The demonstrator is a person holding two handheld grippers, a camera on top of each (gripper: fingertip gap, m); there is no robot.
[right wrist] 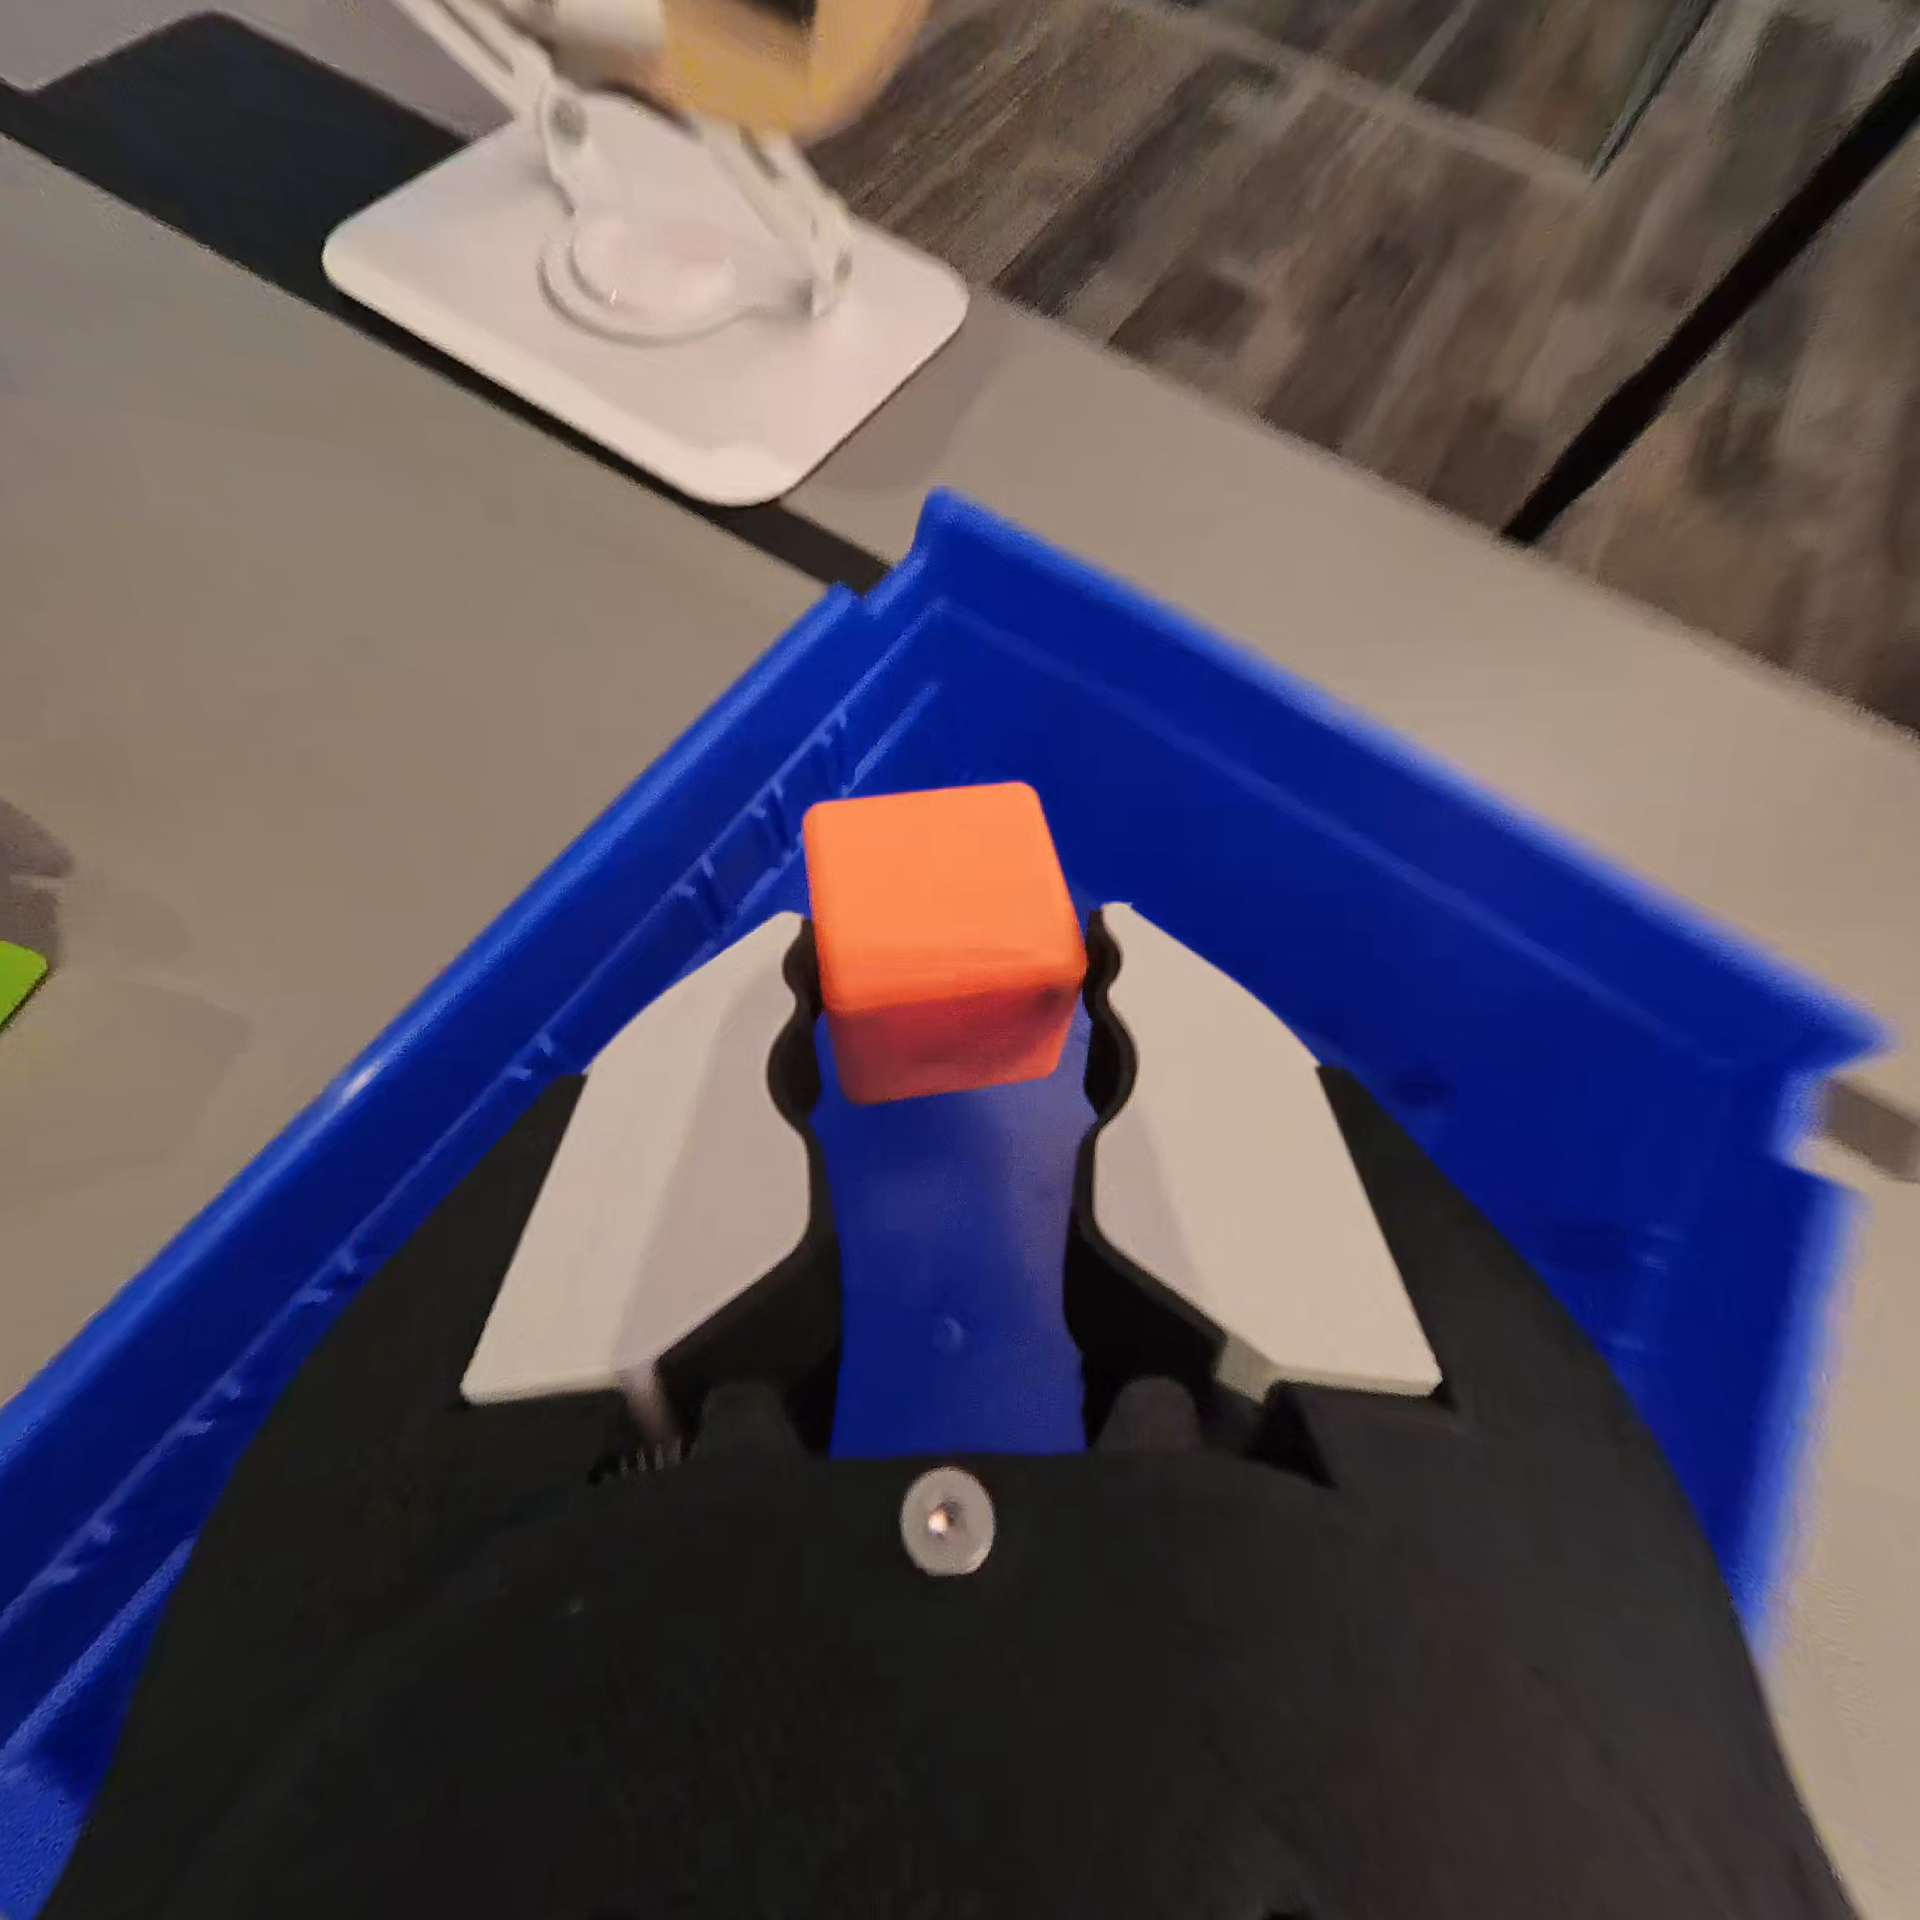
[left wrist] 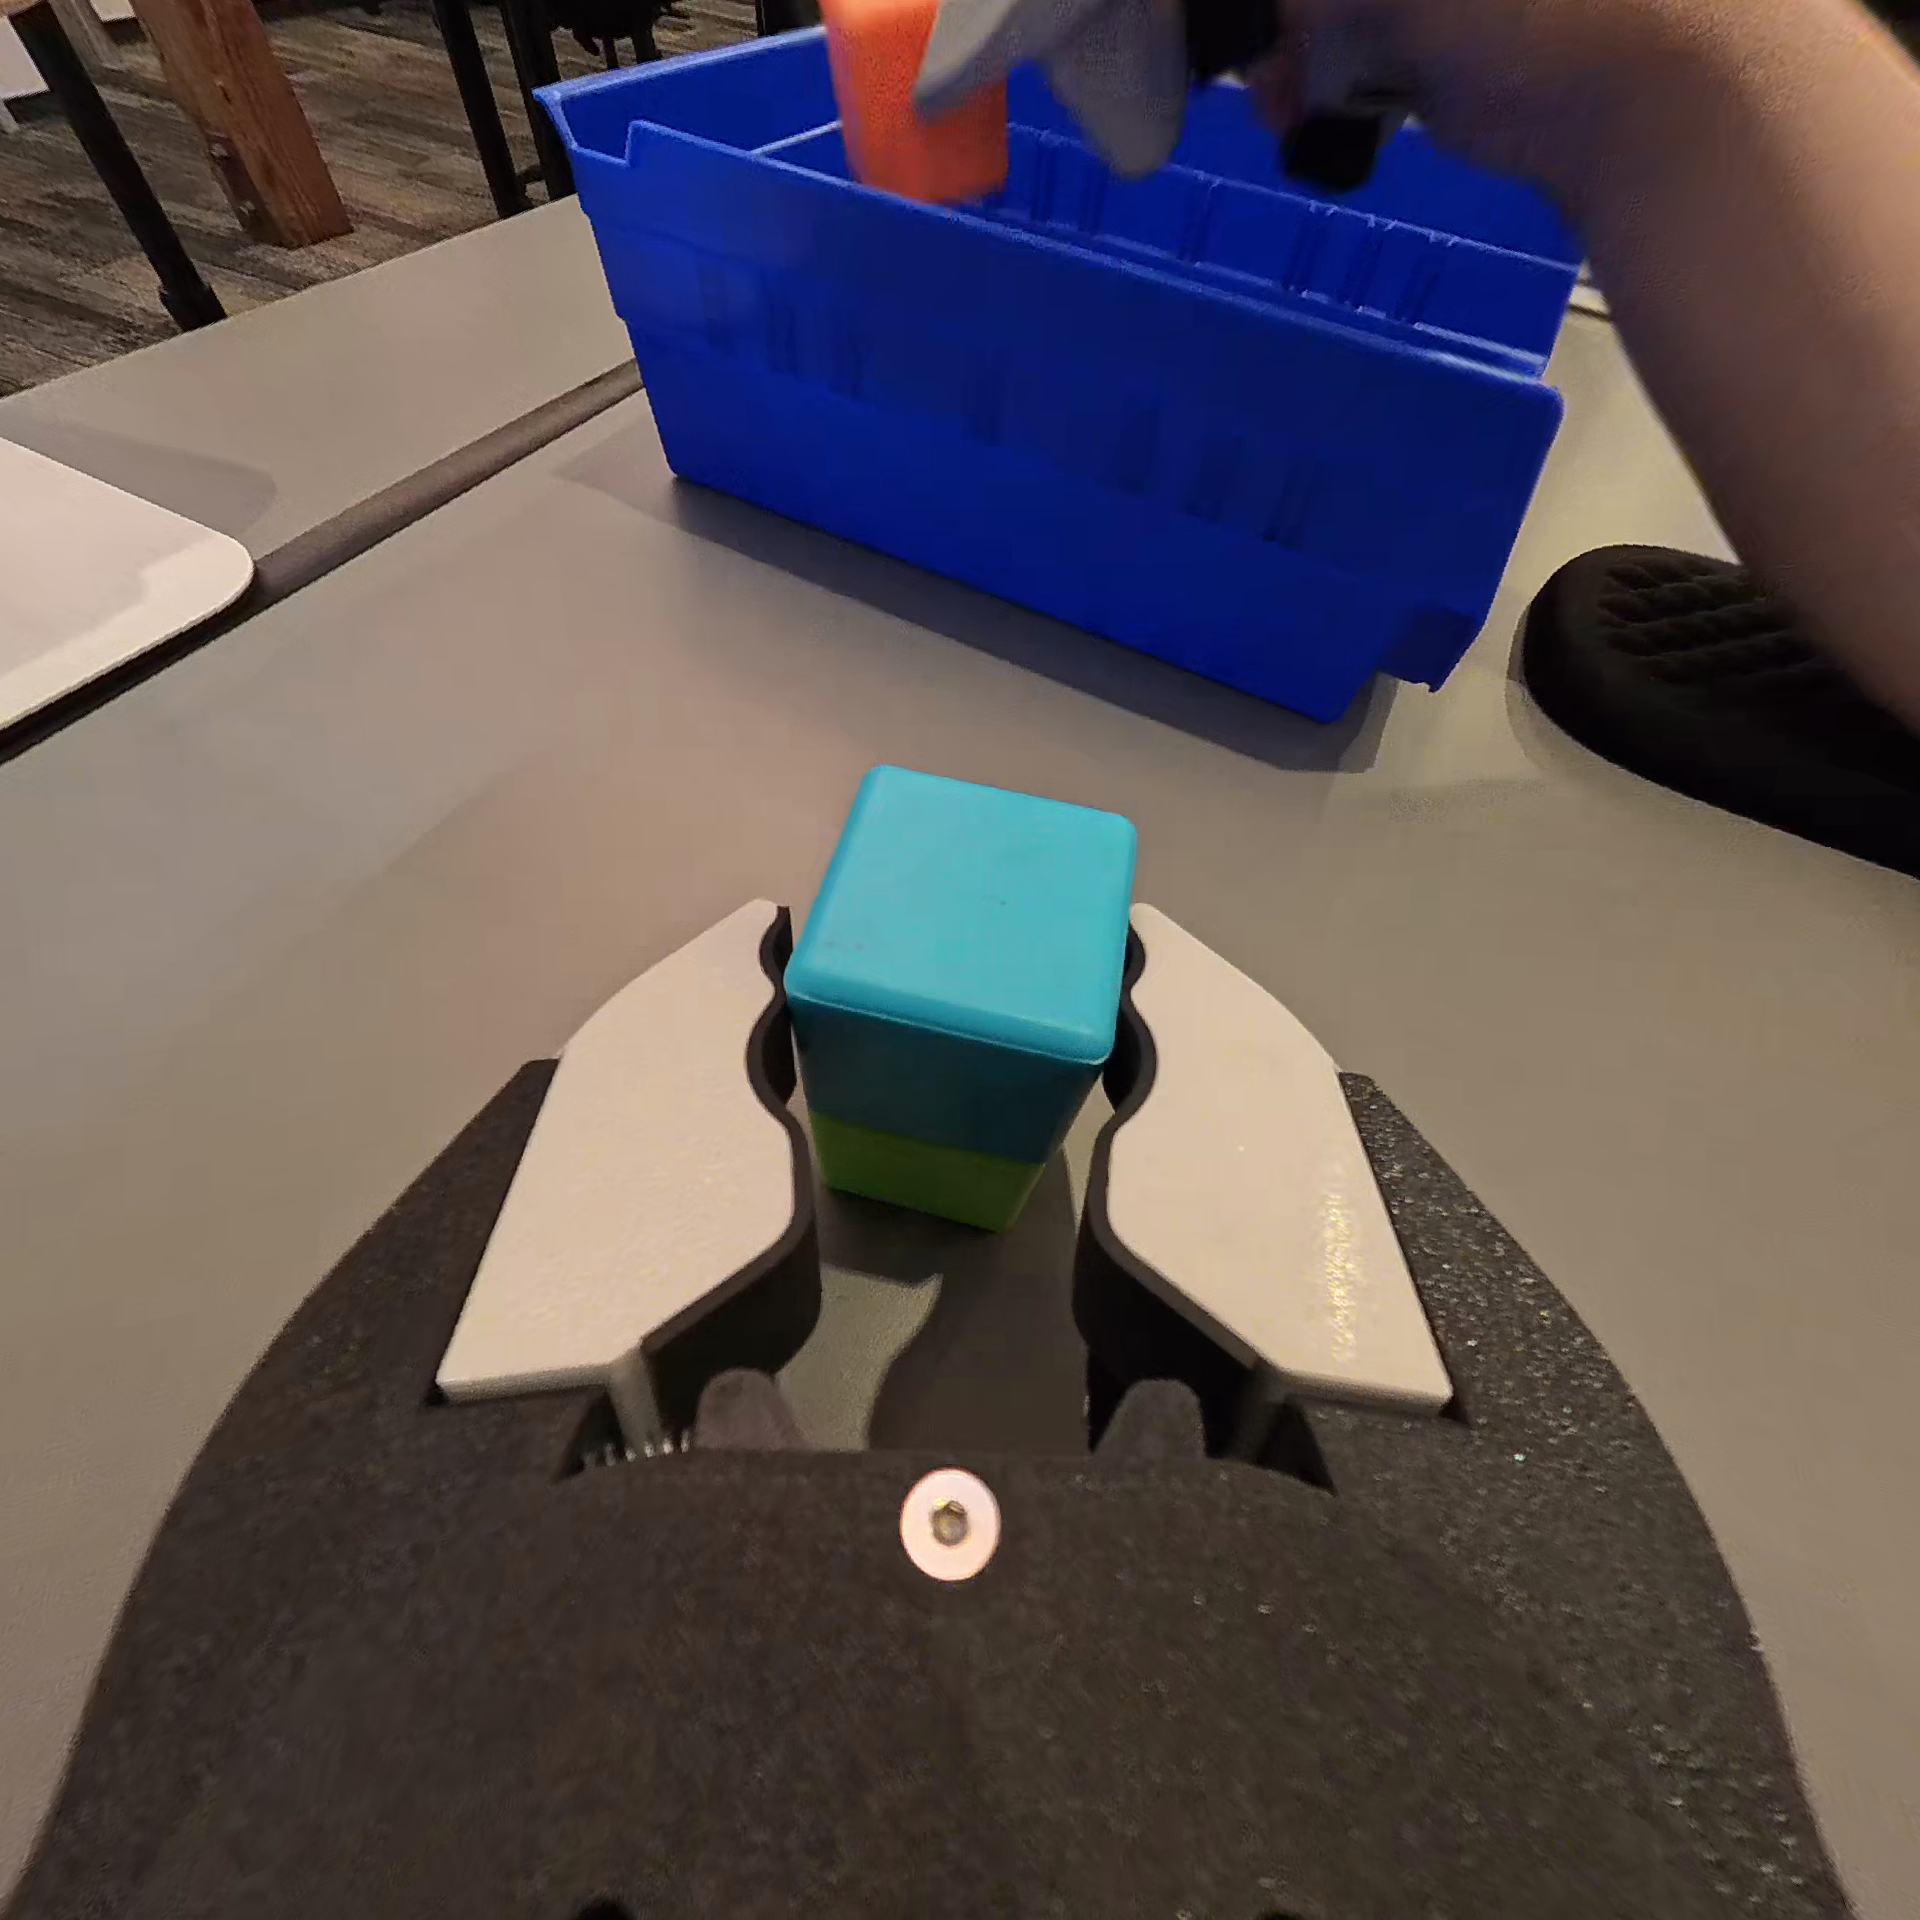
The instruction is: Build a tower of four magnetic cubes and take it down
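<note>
On a grey table [left wrist: 416, 727] stands a short stack: a teal cube [left wrist: 961, 935] sitting on a green cube [left wrist: 925, 1179]. The left gripper [left wrist: 956, 997] is clamped on the teal cube, its two fingers pressing against that cube's left and right sides, the green one below them. Behind the stack sits a blue bin [left wrist: 1039, 436]. The right gripper [right wrist: 945, 997] pinches an orange cube [right wrist: 940, 935] between its fingertips, lifted in the air above the inside of the bin [right wrist: 1351, 883], near a corner.

Teal cube [left wrist: 961, 935] atop lime-green cube [left wrist: 925, 1184]; beyond them a royal-blue bin [left wrist: 1039, 436] (orange cube [right wrist: 940, 940] above it) on the grey tabletop [left wrist: 416, 831].
</note>
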